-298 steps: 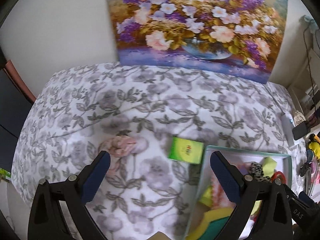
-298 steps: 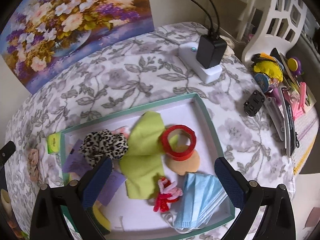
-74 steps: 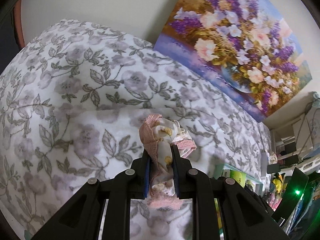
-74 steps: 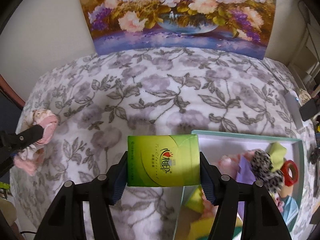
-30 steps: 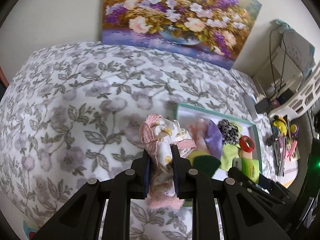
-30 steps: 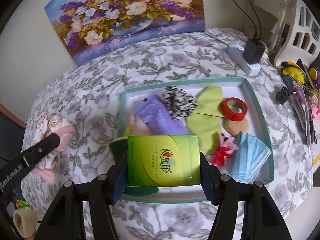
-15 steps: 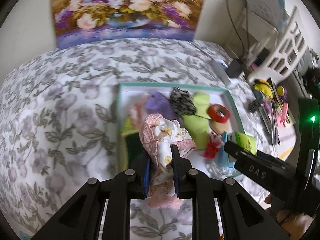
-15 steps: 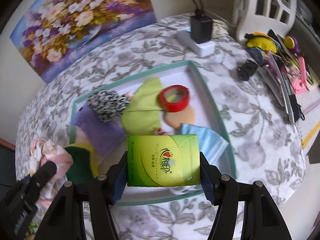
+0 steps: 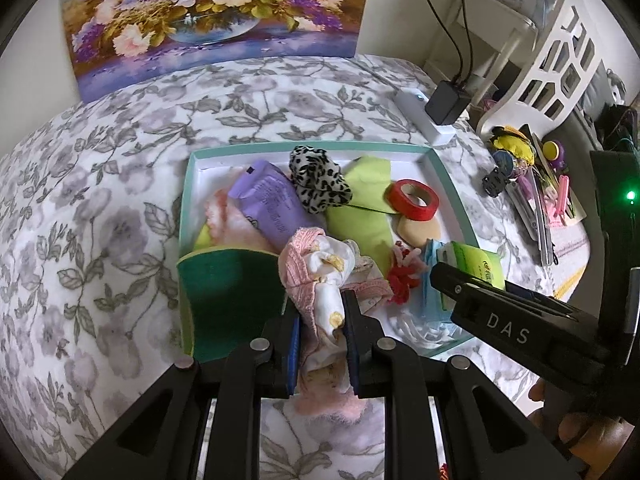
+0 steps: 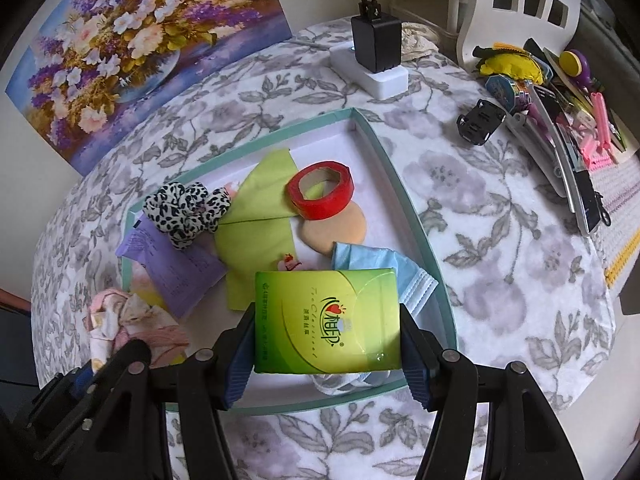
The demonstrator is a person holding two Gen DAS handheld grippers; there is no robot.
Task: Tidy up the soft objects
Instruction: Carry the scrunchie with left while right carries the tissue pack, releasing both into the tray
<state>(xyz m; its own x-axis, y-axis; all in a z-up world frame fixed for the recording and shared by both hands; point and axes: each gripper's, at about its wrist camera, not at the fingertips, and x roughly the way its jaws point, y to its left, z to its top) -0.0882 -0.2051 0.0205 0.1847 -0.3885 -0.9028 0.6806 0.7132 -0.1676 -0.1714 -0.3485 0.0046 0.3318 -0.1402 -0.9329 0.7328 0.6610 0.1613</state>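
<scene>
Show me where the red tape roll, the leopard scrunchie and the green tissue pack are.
red tape roll (image 10: 320, 191), right wrist view, front wall.
leopard scrunchie (image 9: 318, 186), left wrist view, middle folds.
green tissue pack (image 10: 327, 320), right wrist view, printed face.

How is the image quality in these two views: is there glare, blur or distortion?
Left wrist view: strong fisheye bending with dark corners; the tray is sharp, and a green light glows at the right edge. Right wrist view: the same curved distortion; soft, even daylight, and a small shine on the green packet.
</scene>
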